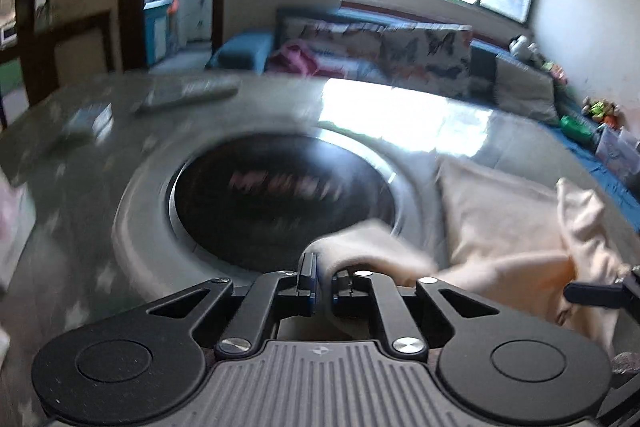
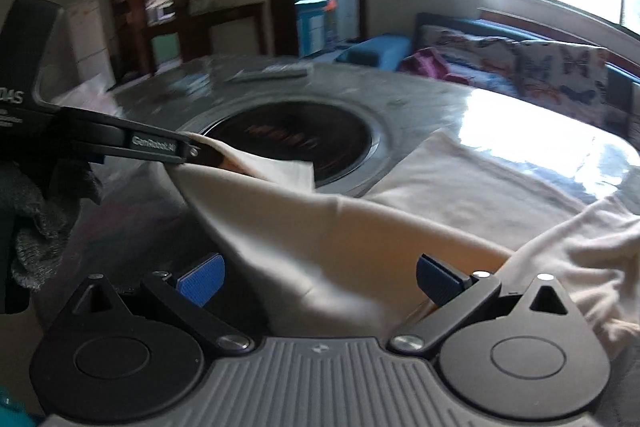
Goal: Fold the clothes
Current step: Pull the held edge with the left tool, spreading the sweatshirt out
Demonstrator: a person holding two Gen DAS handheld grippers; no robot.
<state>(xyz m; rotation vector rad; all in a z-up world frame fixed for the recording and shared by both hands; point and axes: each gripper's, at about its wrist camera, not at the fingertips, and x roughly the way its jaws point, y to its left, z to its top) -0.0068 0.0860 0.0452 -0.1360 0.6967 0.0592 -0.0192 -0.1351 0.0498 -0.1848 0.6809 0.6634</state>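
Note:
A cream garment [image 1: 500, 227] lies spread over the right part of a grey marble table [image 1: 80, 227]. My left gripper [image 1: 324, 267] is shut on a fold of it, with cloth bunched between the blue pads. In the right wrist view the same left gripper [image 2: 191, 147] lifts a corner of the cream garment [image 2: 320, 227] above the table [image 2: 400, 95], so the fabric stretches down to the right. My right gripper [image 2: 320, 279] stands wide open. The cloth runs under and between its blue pads [image 2: 202, 279], which do not press on it. One of the right gripper's fingers [image 1: 592, 293] shows at the far right edge.
A dark round inset [image 1: 272, 199] fills the table's middle. A remote control [image 1: 188, 95] and small flat items lie at the far left. Behind the table is a sofa [image 1: 400, 47] with butterfly cushions and a pink garment [image 1: 296, 59]. A grey-gloved hand [image 2: 36, 219] holds the left gripper.

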